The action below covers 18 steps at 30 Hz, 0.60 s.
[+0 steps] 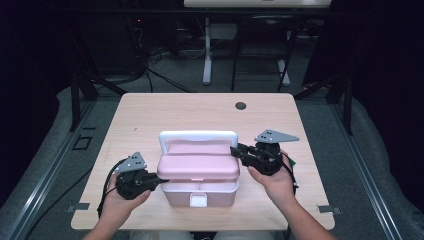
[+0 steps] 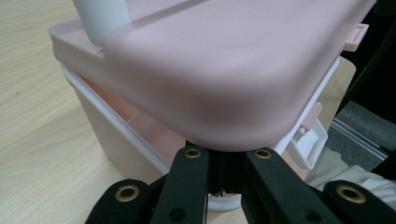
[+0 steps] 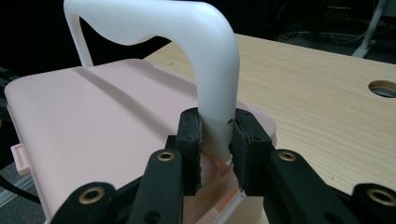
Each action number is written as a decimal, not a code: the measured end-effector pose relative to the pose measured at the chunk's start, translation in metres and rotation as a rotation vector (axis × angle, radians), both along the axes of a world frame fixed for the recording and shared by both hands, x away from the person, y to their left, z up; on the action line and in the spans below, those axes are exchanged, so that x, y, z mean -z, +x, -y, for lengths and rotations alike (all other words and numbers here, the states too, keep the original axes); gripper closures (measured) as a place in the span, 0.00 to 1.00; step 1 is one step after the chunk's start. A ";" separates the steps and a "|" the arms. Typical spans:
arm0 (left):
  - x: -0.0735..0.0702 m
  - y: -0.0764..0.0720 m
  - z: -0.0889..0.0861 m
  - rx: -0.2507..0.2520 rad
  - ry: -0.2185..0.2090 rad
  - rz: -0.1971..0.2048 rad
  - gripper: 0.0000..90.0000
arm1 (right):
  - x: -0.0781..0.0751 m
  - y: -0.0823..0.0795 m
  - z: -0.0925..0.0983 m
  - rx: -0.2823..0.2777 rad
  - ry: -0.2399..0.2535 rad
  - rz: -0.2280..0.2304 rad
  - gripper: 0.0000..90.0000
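1. Locate the pink storage box. It sits on the wooden table near your edge, between your two hands, with its white front latch facing you.

2. Note the lid. It is raised off the white rim of the base at the front, so the inner compartments show in the gap. It is tilted, not fully open.

3. Check the right gripper. Its pads are pinched on the right leg of the white carry handle, just above the point where the leg meets the lid. This grip likely steadies the box so it does not slide or tip while the lid is worked.

4. Check the left gripper. Its jaws are pressed together, with nothing visible between them, and the tips sit under the left front corner of the lid. Closed jaws form a narrow wedge that fits the gap; the placement suggests a lever to lift the lid.

5. Whether the tips touch the lid's underside cannot be told.
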State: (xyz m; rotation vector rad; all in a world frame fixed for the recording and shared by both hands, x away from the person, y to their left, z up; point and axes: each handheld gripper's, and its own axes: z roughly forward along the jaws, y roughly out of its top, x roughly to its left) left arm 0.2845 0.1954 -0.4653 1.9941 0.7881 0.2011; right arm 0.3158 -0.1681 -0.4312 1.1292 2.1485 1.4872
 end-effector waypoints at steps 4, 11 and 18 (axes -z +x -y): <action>0.000 -0.001 -0.001 0.006 -0.004 0.001 1.00 | 0.002 0.000 0.001 0.000 0.006 -0.001 0.82; -0.002 -0.003 -0.001 0.007 0.000 0.004 1.00 | 0.004 0.000 0.003 0.010 0.008 -0.004 0.77; -0.008 -0.001 0.000 0.004 -0.008 0.016 1.00 | 0.008 -0.012 0.022 0.053 0.034 0.007 0.80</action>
